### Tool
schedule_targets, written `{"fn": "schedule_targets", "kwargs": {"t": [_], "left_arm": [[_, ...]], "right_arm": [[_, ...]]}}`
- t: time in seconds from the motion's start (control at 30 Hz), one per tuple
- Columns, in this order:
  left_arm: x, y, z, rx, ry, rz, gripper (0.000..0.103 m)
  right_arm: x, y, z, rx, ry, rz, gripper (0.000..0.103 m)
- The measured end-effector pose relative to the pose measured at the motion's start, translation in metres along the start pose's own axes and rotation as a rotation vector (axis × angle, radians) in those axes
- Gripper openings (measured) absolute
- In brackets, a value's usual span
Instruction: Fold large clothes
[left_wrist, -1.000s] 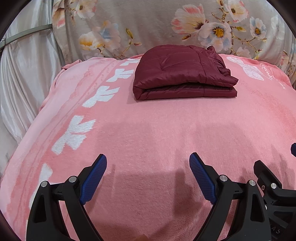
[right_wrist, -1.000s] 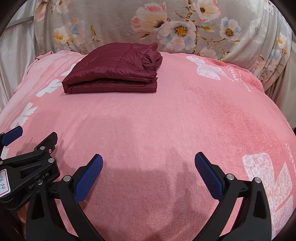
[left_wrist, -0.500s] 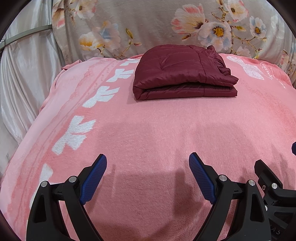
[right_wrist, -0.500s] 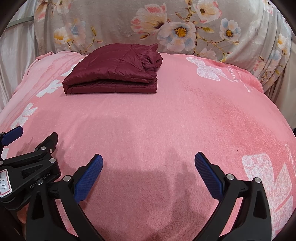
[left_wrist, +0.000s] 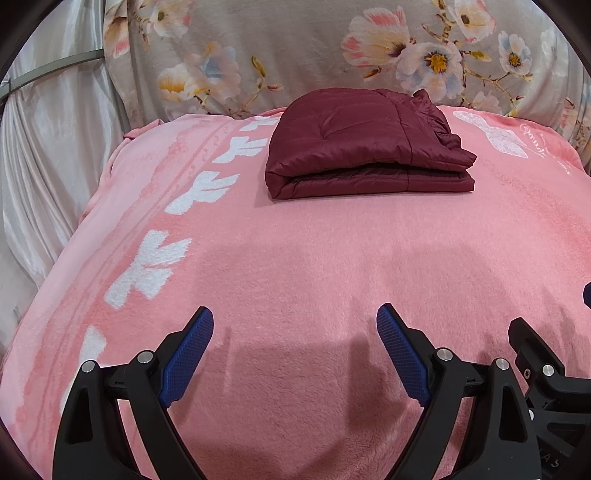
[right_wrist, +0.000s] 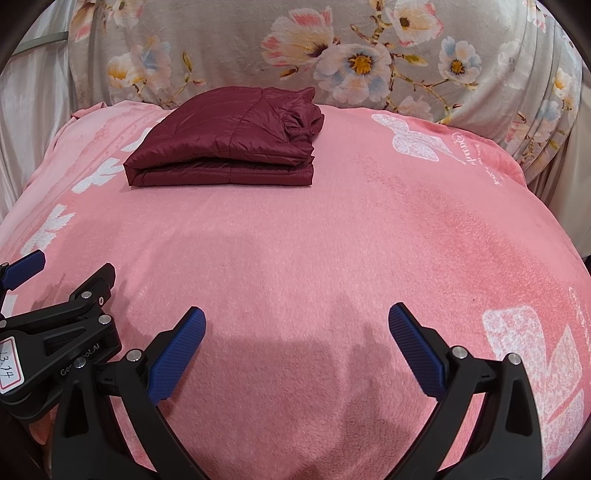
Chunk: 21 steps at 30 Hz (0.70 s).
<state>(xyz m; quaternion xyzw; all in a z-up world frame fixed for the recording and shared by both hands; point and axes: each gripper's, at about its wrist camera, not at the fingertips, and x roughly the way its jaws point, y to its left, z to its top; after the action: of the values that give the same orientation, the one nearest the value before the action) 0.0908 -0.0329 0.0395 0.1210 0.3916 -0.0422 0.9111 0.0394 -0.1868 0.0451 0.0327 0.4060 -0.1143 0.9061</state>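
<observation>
A dark red quilted jacket (left_wrist: 365, 147) lies folded into a compact stack at the far end of a pink blanket (left_wrist: 295, 266); it also shows in the right wrist view (right_wrist: 229, 142). My left gripper (left_wrist: 295, 325) is open and empty, low over the blanket's near part, well short of the jacket. My right gripper (right_wrist: 297, 325) is open and empty beside it, also far from the jacket. Each gripper shows at the edge of the other's view.
A grey floral cloth (left_wrist: 295, 51) rises behind the blanket. A pale satin curtain (left_wrist: 48, 155) hangs at the left. White butterfly prints (left_wrist: 147, 266) run along the blanket's left side. The blanket drops off at left and right edges.
</observation>
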Motion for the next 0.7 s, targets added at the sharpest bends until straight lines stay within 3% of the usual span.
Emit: {"fn": "schedule_targets", "kwargs": {"t": [0.7], "left_arm": [[0.0002, 0.0013, -0.0001, 0.003, -0.002, -0.001, 0.087]], "right_arm": [[-0.0004, -0.0002, 0.0, -0.002, -0.001, 0.0, 0.097]]}}
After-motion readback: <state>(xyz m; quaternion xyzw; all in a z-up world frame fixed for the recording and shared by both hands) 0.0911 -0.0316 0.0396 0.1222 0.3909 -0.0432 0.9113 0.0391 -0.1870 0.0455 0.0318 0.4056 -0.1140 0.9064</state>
